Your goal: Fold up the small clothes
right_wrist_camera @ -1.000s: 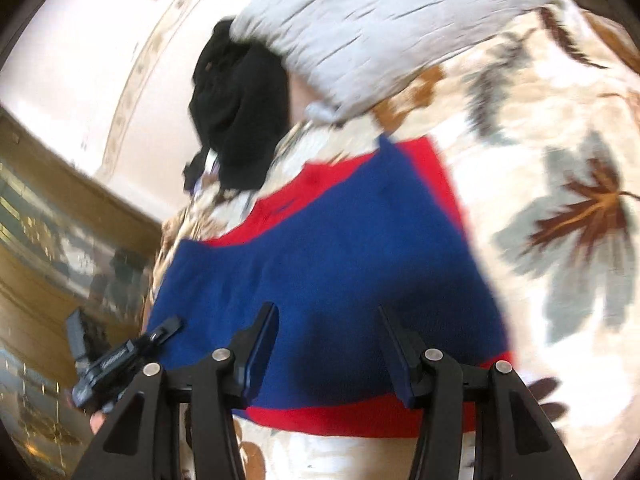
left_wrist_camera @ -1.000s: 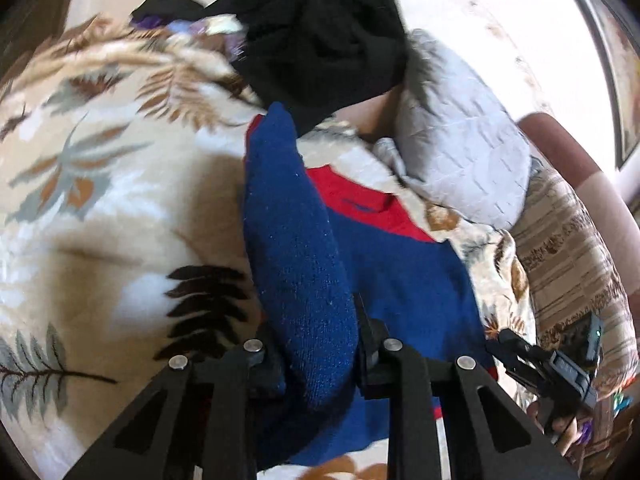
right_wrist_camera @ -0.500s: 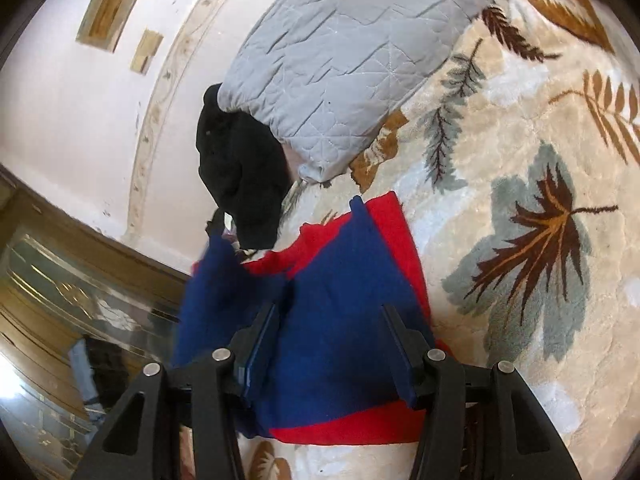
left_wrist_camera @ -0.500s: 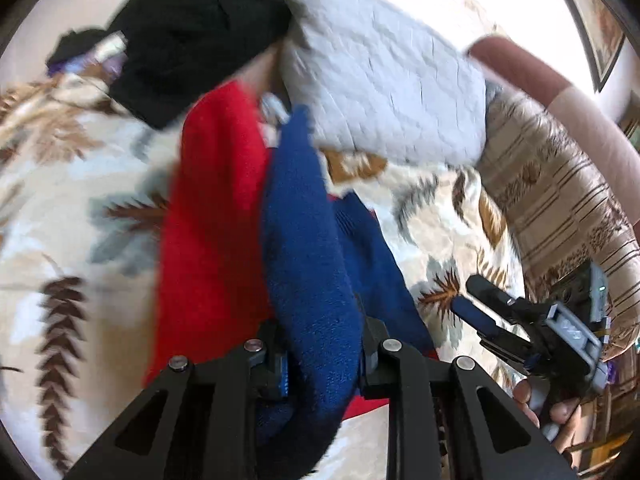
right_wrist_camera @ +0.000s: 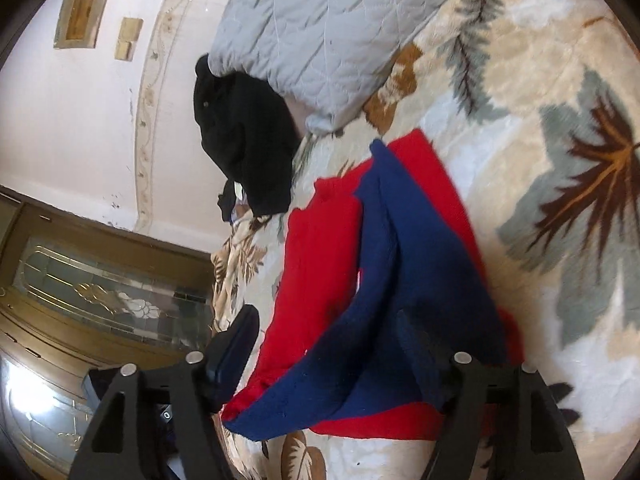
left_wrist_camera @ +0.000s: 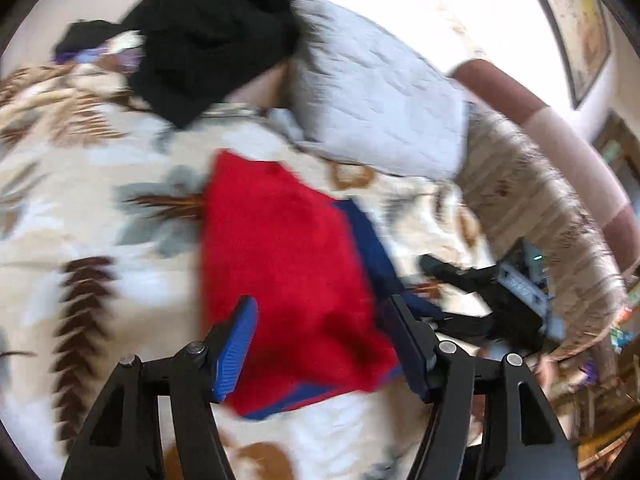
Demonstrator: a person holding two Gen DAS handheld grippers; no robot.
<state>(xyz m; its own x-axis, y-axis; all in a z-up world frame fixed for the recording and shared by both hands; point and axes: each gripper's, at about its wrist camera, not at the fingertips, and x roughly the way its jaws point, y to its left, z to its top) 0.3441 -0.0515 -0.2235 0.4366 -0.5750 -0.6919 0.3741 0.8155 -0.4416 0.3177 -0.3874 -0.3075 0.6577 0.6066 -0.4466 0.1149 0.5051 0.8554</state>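
While the red and blue garment lies partly folded on the leaf-patterned blanket of the bed, both sets of fingers are seen spread apart above it. The left gripper has just been opening: its blue-padded fingers stand to either side of the red cloth, which shows between them but is not pinched. The right gripper has likewise just been opening; blue fabric lies between its fingers, and whether the right-hand pad touches it cannot be told, as it is dark against the cloth. In the right wrist view the garment is shown with a blue flap laid over red. A grey quilted pillow rests towards the head end of the bed, and a black garment is heaped just beside it. In the left wrist view the right gripper is blurred near the bed's right edge, beside a striped cushion.
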